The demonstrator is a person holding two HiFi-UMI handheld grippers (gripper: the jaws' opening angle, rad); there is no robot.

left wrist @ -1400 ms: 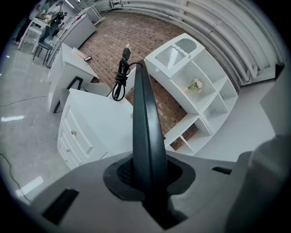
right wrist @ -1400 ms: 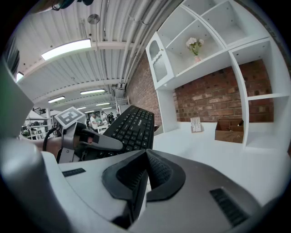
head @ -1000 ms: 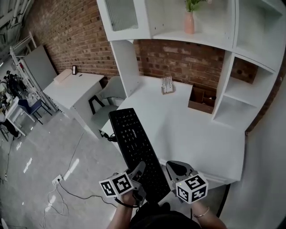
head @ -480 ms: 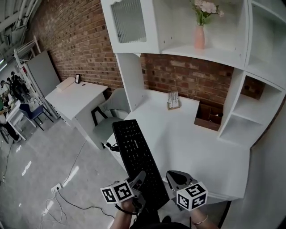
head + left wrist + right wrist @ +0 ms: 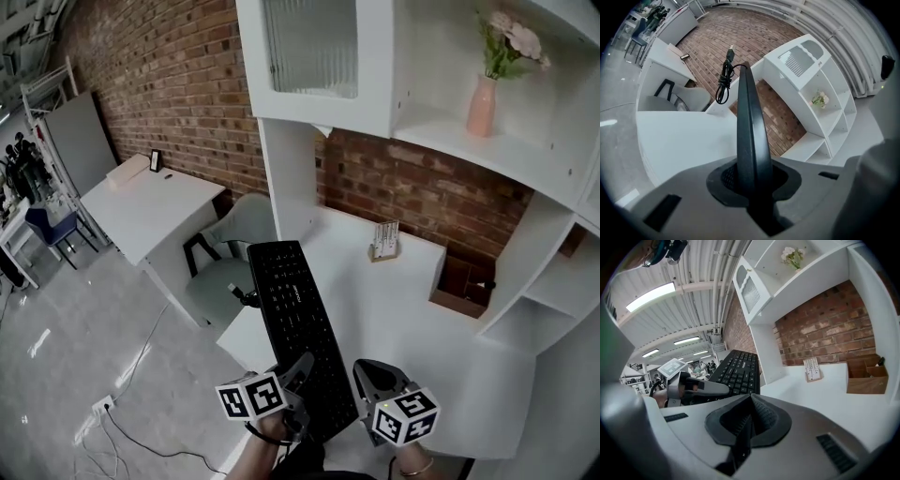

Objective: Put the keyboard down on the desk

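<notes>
A black keyboard (image 5: 298, 323) is held lengthwise above the left edge of the white desk (image 5: 412, 309), its far end near the shelf upright. My left gripper (image 5: 302, 364) is shut on its near end. In the left gripper view the keyboard (image 5: 746, 117) runs edge-on out from between the jaws of that gripper (image 5: 752, 180), and its coiled cable (image 5: 724, 79) hangs at the far tip. My right gripper (image 5: 370, 373) sits just right of the keyboard's near end, shut on nothing. The right gripper view shows these jaws (image 5: 747, 420) pressed together, with the keyboard (image 5: 738, 371) to the left.
On the desk, a small card stand (image 5: 384, 240) is at the back and a wooden box (image 5: 461, 286) at the right. White shelves above carry a pink vase (image 5: 482, 105). A pale chair (image 5: 230, 248) and another white desk (image 5: 150, 197) stand to the left.
The head view has swung, so the desk and shelves have slid right and down in it. The left gripper's hold on the keyboard is the same, and the right gripper stays shut beside it.
</notes>
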